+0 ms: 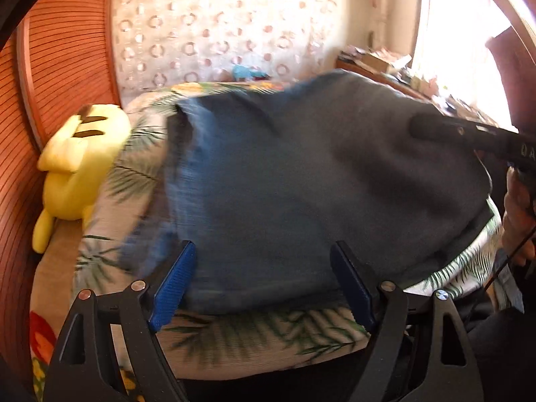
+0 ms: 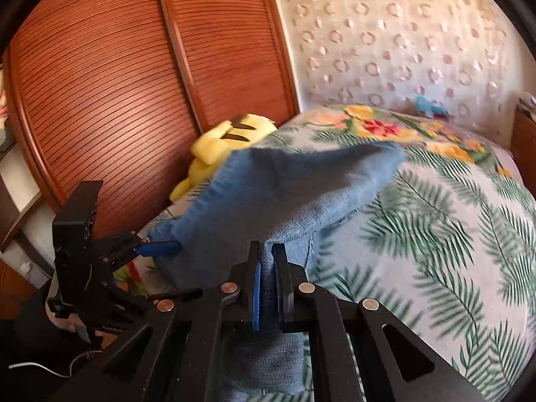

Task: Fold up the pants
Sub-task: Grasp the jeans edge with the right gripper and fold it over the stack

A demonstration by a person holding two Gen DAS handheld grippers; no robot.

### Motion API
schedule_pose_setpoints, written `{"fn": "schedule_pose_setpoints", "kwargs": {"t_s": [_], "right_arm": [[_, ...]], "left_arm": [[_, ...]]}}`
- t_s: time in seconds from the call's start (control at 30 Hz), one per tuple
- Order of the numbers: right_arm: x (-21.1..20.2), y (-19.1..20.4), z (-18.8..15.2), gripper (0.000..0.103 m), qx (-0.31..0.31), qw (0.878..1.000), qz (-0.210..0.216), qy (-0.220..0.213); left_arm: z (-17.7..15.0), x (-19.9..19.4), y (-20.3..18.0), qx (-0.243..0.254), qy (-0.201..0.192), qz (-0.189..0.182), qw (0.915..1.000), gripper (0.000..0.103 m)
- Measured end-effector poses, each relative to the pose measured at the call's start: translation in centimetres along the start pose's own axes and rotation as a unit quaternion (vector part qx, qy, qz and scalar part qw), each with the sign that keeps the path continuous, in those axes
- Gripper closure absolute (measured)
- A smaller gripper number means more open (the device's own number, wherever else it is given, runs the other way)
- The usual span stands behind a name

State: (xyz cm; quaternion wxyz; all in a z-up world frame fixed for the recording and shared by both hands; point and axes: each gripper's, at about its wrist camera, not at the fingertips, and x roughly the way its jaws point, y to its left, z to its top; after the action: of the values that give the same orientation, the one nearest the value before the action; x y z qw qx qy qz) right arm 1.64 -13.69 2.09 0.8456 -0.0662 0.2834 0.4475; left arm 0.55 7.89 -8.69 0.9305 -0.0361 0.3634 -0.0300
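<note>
Blue denim pants [image 1: 301,181] lie across the bed, partly lifted. In the left wrist view my left gripper [image 1: 264,278] is open, its blue pads on either side of the near edge of the cloth. In the right wrist view my right gripper [image 2: 267,284] is shut on a bunched fold of the pants [image 2: 288,187], which rise from it and stretch to the left. The left gripper [image 2: 157,248] shows there at the left edge of the cloth. The right gripper shows in the left wrist view [image 1: 469,134] as a dark body over the pants.
The bed has a palm-leaf and flower cover [image 2: 435,221]. A yellow plush toy [image 1: 80,160] lies at its left side against wooden louvred doors [image 2: 100,83]. A patterned curtain [image 1: 217,26] hangs behind. A cluttered desk [image 1: 385,63] stands by the bright window.
</note>
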Motion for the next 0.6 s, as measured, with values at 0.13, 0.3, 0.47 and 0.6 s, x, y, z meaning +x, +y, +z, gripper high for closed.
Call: {"fn": "schedule_pose_setpoints", "kwargs": {"t_s": [0.13, 0.3, 0.47, 0.6], "right_arm": [[1.4, 0.9, 1.4, 0.097, -0.020, 1.000, 0.016, -0.004], [4.3, 2.4, 3.5, 0.097, -0.044, 0.998, 0.041, -0.003], [8.7, 3.8, 5.0, 0.097, -0.056, 0.996, 0.074, 0.015], [13.1, 4.5, 5.1, 0.097, -0.050, 0.992, 0.105, 0.056]], "left_arm": [[0.4, -1.6, 2.2, -0.022, -0.014, 0.024, 0.9994, 0.021], [0.9, -3.6, 4.1, -0.035, -0.038, 0.043, 0.9977, 0.021], [1.2, -5.7, 6.1, -0.044, -0.064, 0.060, 0.9952, 0.021], [1.2, -7.0, 7.5, -0.053, -0.075, 0.071, 0.9933, 0.021]]}}
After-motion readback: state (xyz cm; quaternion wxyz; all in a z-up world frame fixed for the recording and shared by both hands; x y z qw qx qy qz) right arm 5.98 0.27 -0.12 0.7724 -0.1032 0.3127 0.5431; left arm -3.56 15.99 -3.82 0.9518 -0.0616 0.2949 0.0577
